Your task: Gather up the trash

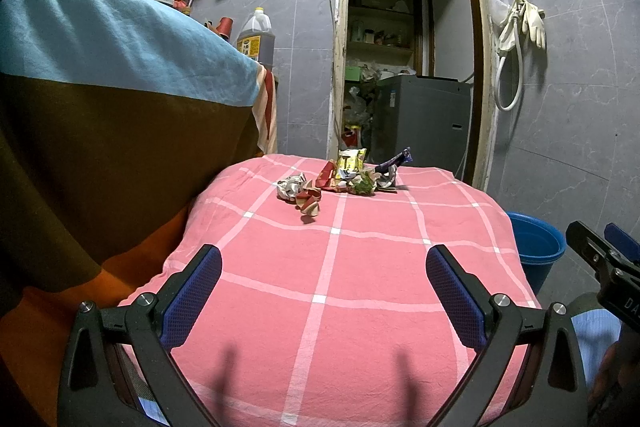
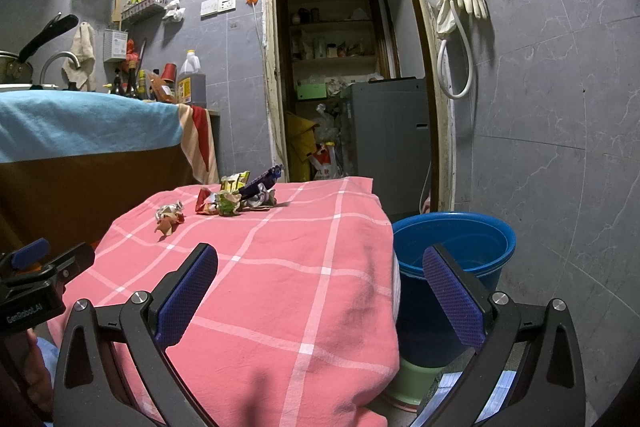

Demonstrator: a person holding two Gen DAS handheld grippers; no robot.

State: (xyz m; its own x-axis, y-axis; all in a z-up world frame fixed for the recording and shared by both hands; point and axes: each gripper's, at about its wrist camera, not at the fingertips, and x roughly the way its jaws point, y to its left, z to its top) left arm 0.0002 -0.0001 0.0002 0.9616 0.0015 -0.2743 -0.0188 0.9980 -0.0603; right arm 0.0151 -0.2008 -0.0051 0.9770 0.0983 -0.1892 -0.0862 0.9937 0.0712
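Note:
Several crumpled wrappers point(image 1: 344, 177) lie in a loose pile at the far end of a table under a pink checked cloth point(image 1: 328, 267); the right wrist view shows the same wrappers point(image 2: 232, 197). A small crumpled piece point(image 1: 298, 189) sits nearest, at the pile's left point(image 2: 170, 215). My left gripper point(image 1: 324, 291) stands open over the near end of the cloth, well short of the trash, holding nothing. My right gripper point(image 2: 320, 295) is open too, over the table's right edge. A blue bucket point(image 2: 454, 255) stands on the floor right of the table, also seen as the bucket point(image 1: 536, 247) in the left wrist view.
A counter draped in blue and brown cloth point(image 1: 100, 75) rises close on the left. An open doorway point(image 2: 340, 67) behind the table leads to cluttered shelves and a grey appliance point(image 2: 384, 131). Gloves and a hose point(image 2: 460, 11) hang on the tiled right wall.

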